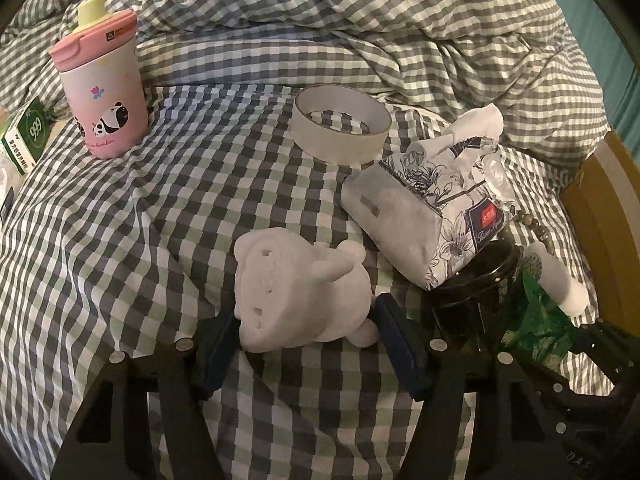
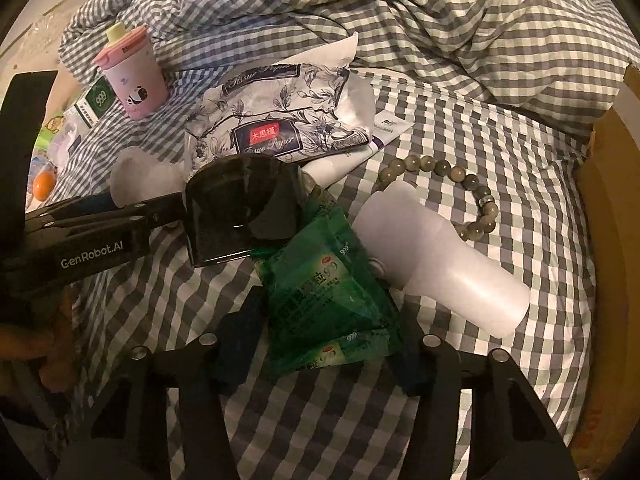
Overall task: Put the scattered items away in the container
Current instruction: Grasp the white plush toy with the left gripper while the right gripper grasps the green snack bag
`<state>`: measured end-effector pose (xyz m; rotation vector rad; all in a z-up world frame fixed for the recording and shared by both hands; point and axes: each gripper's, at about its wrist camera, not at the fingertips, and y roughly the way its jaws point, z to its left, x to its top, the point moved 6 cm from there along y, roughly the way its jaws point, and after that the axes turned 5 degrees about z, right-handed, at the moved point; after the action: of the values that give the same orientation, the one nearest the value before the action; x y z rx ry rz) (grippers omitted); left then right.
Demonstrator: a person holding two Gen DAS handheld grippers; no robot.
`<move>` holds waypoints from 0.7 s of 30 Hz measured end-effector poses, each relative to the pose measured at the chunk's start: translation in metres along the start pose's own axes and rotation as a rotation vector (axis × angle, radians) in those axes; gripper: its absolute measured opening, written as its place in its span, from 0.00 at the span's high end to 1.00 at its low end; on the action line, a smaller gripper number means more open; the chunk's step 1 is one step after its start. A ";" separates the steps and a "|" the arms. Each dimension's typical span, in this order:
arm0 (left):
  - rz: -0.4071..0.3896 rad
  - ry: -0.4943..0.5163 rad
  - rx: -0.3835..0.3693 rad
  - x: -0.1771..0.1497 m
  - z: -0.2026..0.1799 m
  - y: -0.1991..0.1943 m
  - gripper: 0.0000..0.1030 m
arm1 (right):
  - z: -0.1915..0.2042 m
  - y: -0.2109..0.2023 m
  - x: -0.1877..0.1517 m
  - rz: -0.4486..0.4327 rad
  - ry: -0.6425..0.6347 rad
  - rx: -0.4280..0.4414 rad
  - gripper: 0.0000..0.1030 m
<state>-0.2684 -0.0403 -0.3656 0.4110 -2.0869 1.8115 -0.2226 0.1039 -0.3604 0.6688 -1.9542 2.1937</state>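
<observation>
Between the open left tongs lies a white plush toy, lengthwise; right tongs straddle a green packet, also open.

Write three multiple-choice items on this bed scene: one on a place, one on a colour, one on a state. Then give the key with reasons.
1. Where does the tape roll lie?
A. on the checked sheet beyond the tissue pack
B. on top of the pink bottle
C. between the right jaws

2. What colour is the packet in front of the right gripper?
A. pink
B. green
C. orange

3. How does the left gripper stand to the white figurine?
A. shut tight with the figurine far off
B. open, jaws either side of the figurine
C. out of sight

Key:
1 A, the roll rests flat on the sheet just behind the tissue pack.
2 B, its printed wrapper is green.
3 B, the left wrist view shows one jaw on each side of the figurine, with gaps visible.
</observation>
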 end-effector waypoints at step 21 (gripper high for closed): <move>-0.056 -0.009 -0.003 0.006 0.000 -0.044 0.41 | 0.002 -0.033 0.001 -0.057 -0.009 0.050 0.66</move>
<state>-0.2547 -0.0468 -0.3244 0.4731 -2.0628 1.7776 -0.2107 0.1067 -0.3300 0.7331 -1.8665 2.2156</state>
